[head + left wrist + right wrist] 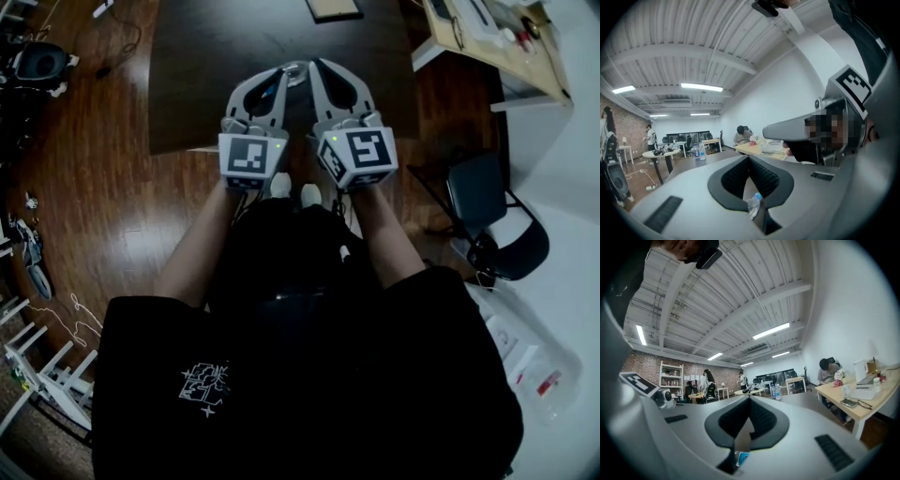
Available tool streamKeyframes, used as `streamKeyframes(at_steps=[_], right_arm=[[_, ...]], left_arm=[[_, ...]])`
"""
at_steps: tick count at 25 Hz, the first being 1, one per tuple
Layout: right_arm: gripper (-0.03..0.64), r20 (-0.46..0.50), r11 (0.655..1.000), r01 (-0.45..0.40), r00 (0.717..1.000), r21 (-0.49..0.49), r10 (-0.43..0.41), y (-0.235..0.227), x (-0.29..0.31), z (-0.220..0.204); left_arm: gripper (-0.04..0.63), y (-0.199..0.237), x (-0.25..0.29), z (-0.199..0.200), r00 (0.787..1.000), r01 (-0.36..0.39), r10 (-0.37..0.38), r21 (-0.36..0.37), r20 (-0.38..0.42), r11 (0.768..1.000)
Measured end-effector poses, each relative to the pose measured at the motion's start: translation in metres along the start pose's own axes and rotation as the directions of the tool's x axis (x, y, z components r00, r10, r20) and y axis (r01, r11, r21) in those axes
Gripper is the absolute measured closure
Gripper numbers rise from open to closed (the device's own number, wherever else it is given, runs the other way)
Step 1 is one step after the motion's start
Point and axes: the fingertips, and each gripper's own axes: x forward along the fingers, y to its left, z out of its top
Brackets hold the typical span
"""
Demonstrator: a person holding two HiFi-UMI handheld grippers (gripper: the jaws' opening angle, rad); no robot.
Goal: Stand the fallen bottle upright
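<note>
A clear plastic bottle [296, 72] with a blue cap lies on the dark table [216, 66], just past the two gripper tips. In the left gripper view the bottle [753, 204] shows through the gap under the jaws, cap toward the upper right. In the right gripper view only a bit of the bottle [741, 458] and its blue label shows. My left gripper [280, 73] and right gripper [315, 66] are held side by side and point forward over the table's near edge. Both are shut with nothing between their fingers, and neither touches the bottle.
Two upright water bottles [699, 152] stand farther down the table. A flat framed item [333, 8] lies at its far edge. A light wooden desk [497, 42] with clutter is at the right, with a black chair [487, 211] nearer. People sit and stand in the room beyond.
</note>
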Motion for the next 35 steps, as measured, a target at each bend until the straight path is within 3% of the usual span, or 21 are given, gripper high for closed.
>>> streamKeyframes(at_steps=[3,5,8,10,11,13,17,21,25,27,29,34,35], right_arm=[[0.603,-0.014,1.000,-0.002,1.000,-0.016,0.002,-0.010,0.011,-0.018],[0.603,-0.026,1.000,0.008,1.000,-0.013,-0.008,-0.018,0.015,-0.029],[0.603,-0.038,0.999,0.033,0.999,0.006,-0.033,-0.027,0.015,-0.037],[0.603,-0.039,0.999,0.044,0.998,0.015,-0.044,-0.035,0.013,-0.043],[0.603,-0.040,0.999,0.051,0.998,0.020,-0.050,-0.039,0.013,-0.046],[0.603,-0.048,0.997,0.064,0.997,0.030,-0.063,-0.047,0.013,-0.052],[0.603,-0.099,0.996,0.076,0.992,-0.040,-0.080,-0.058,0.021,-0.066],[0.603,-0.098,0.995,0.077,0.992,-0.069,-0.083,-0.066,0.029,-0.070],[0.603,-0.078,0.996,0.070,0.994,-0.049,-0.074,-0.064,0.031,-0.069],[0.603,-0.069,0.997,0.071,0.995,-0.041,-0.074,-0.065,0.031,-0.069],[0.603,-0.062,0.997,0.069,0.996,-0.042,-0.071,-0.065,0.032,-0.067],[0.603,-0.055,0.997,0.073,0.996,-0.040,-0.075,-0.069,0.031,-0.065],[0.603,-0.056,0.996,0.075,0.995,-0.041,-0.077,-0.070,0.031,-0.065]], left_arm=[[0.595,-0.001,0.026,-0.040,0.987,0.093,-0.076,0.120,-0.141,0.988],[0.592,-0.001,0.043,-0.070,0.953,0.174,-0.120,0.177,-0.278,0.969],[0.569,0.001,0.060,-0.108,0.881,0.291,-0.151,0.262,-0.449,0.920],[0.483,-0.004,0.069,-0.133,0.822,0.379,-0.170,0.299,-0.543,0.876],[0.405,-0.009,0.073,-0.145,0.789,0.425,-0.184,0.304,-0.587,0.852],[0.330,-0.018,0.080,-0.168,0.726,0.501,-0.205,0.301,-0.656,0.811],[0.319,-0.024,0.093,-0.195,0.651,0.564,-0.211,0.280,-0.729,0.777],[0.319,-0.028,0.105,-0.201,0.626,0.604,-0.225,0.282,-0.747,0.745],[0.319,-0.027,0.114,-0.220,0.592,0.627,-0.191,0.299,-0.783,0.720],[0.319,-0.024,0.116,-0.229,0.580,0.621,-0.170,0.297,-0.797,0.725],[0.319,-0.020,0.119,-0.232,0.583,0.604,-0.163,0.291,-0.796,0.742],[0.321,-0.017,0.122,-0.237,0.568,0.599,-0.162,0.270,-0.807,0.754],[0.321,-0.016,0.122,-0.237,0.573,0.592,-0.168,0.263,-0.802,0.762]])
